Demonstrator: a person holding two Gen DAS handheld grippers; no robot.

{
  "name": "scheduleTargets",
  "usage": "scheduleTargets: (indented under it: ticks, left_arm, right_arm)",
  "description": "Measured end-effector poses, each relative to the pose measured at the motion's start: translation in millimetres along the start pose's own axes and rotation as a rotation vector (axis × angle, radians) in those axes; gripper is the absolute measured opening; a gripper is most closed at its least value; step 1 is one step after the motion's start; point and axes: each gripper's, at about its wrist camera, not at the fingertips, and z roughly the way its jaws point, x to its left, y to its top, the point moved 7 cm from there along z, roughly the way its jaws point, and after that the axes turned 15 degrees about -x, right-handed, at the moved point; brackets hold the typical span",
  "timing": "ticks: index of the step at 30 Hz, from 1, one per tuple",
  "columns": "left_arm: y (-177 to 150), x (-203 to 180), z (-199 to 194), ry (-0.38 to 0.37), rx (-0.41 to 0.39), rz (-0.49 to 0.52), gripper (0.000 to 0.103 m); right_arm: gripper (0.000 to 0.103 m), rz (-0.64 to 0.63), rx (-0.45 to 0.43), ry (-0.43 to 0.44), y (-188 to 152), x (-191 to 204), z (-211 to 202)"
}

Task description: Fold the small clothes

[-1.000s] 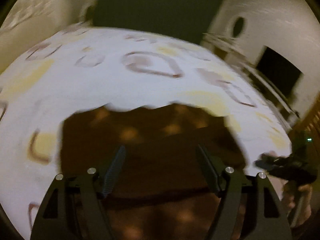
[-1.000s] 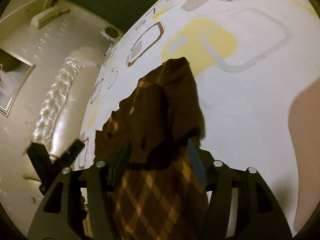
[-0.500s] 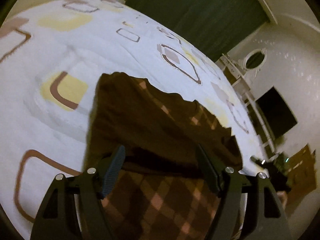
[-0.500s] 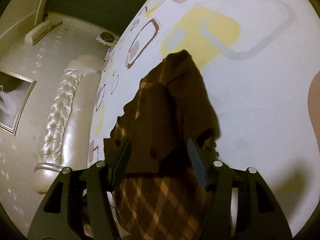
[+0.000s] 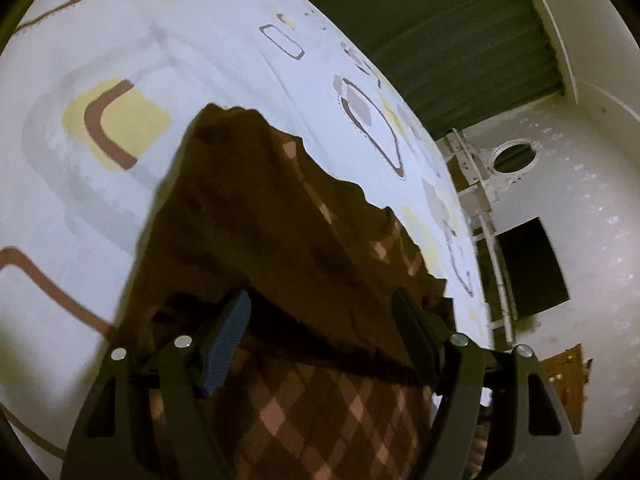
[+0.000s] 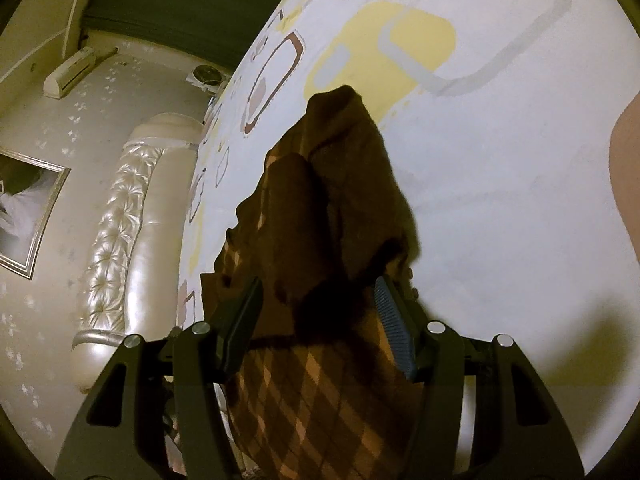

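Brown argyle garment (image 5: 280, 248) lay on the patterned bedsheet (image 5: 80, 200), filling lower centre of both views. Left gripper (image 5: 320, 332) and right gripper (image 6: 316, 308) each straddled its near edge, jaws parted; whether pads pinched cloth, I couldn't tell. Paired for an even fold, probably.

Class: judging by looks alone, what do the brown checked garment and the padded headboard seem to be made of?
Brown checked garment: probably soft woven or knitted cloth, matte; it drapes, bunches and has a wavy edge. Padded headboard: likely leather or imitation leather, glossy pearl finish; buttoned tufts catch bright highlights.
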Motion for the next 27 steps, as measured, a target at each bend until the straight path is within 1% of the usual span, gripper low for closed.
scheduleTargets:
  ticks: [3, 4, 5, 6, 7, 8, 9, 10, 13, 15, 17, 18, 21, 27]
  left_arm:
    - [2, 2, 7, 0.057, -0.007, 0.052, 0.072]
    - [2, 4, 9, 0.075, -0.007, 0.062, 0.07]
    - [2, 5, 9, 0.083, -0.01, 0.064, 0.059]
    - [3, 7, 10, 0.101, -0.011, 0.068, 0.054]
    - [2, 9, 12, 0.114, -0.006, 0.07, 0.046]
    - [2, 10, 12, 0.121, -0.002, 0.071, 0.041]
    - [2, 13, 12, 0.136, 0.0, 0.075, 0.039]
    - [2, 15, 13, 0.143, 0.004, 0.071, 0.039]
    - [-1, 19, 11, 0.116, 0.019, 0.002, 0.04]
    - [-2, 19, 8, 0.092, 0.02, -0.046, 0.045]
    - [-3, 19, 5, 0.054, 0.031, -0.098, 0.055]
    - [-3, 18, 5, 0.045, 0.035, -0.115, 0.055]
    - [-2, 19, 5, 0.05, 0.043, -0.125, 0.055]
    - [2, 21, 9, 0.079, 0.032, -0.126, 0.056]
  right_arm:
    - [0.058, -0.001, 0.002, 0.002, -2, 1, 1]
    - [0.058, -0.003, 0.003, 0.002, -3, 1, 1]
    - [0.058, -0.005, 0.005, 0.001, -3, 1, 1]
    - [0.058, -0.007, 0.005, 0.001, -3, 1, 1]
    - [0.058, -0.008, 0.003, 0.0, -2, 1, 0]
    - [0.058, -0.007, -0.001, -0.002, -1, 0, 0]
    - [0.058, -0.005, -0.003, -0.002, -1, 0, -1]
    - [0.058, -0.003, -0.005, -0.002, 0, -1, -1]
    - [0.058, -0.005, -0.005, -0.001, 0, -1, -2]
    - [0.058, -0.004, -0.002, 0.002, 0, -1, -2]
    - [0.058, -0.005, -0.001, 0.002, 0, -1, -2]
    - [0.058, -0.003, 0.0, 0.003, 0, -1, -2]
    - [0.058, -0.003, -0.001, 0.004, 0, 0, -2]
    - [0.058, 0.0, 0.0, 0.004, 0, 0, -2]
